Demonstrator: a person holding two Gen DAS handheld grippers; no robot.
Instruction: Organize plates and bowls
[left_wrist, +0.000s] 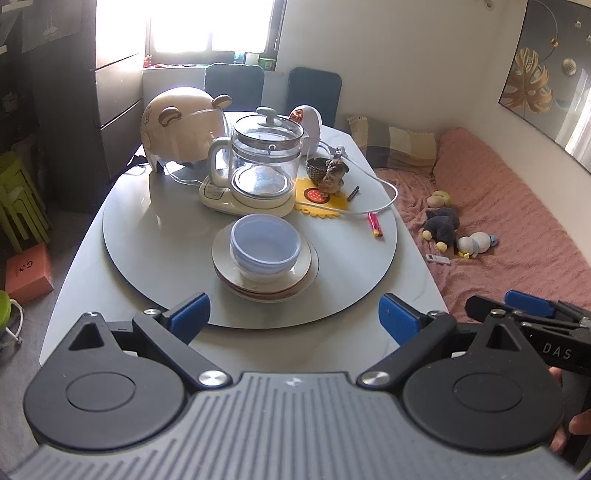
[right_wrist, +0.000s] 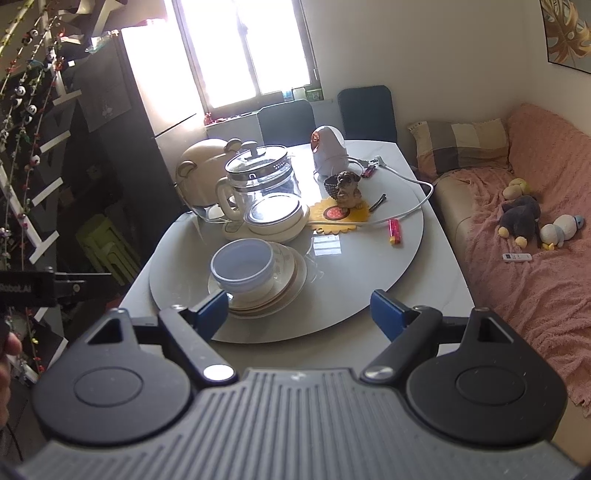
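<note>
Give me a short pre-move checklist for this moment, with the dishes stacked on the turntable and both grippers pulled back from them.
1. Left gripper open with nothing between its fingers: ok.
2. Right gripper open with nothing between its fingers: ok.
3. Blue bowl sits upright on the plate stack: ok.
4. Plate stack squarely aligned: not ok; in the right wrist view the plates are offset from one another.
5. Room around the stack: not ok on the far side, where the glass kettle and its base stand close; the near side is free.
6. Whether the blue bowl is one bowl or several nested: cannot tell.
</note>
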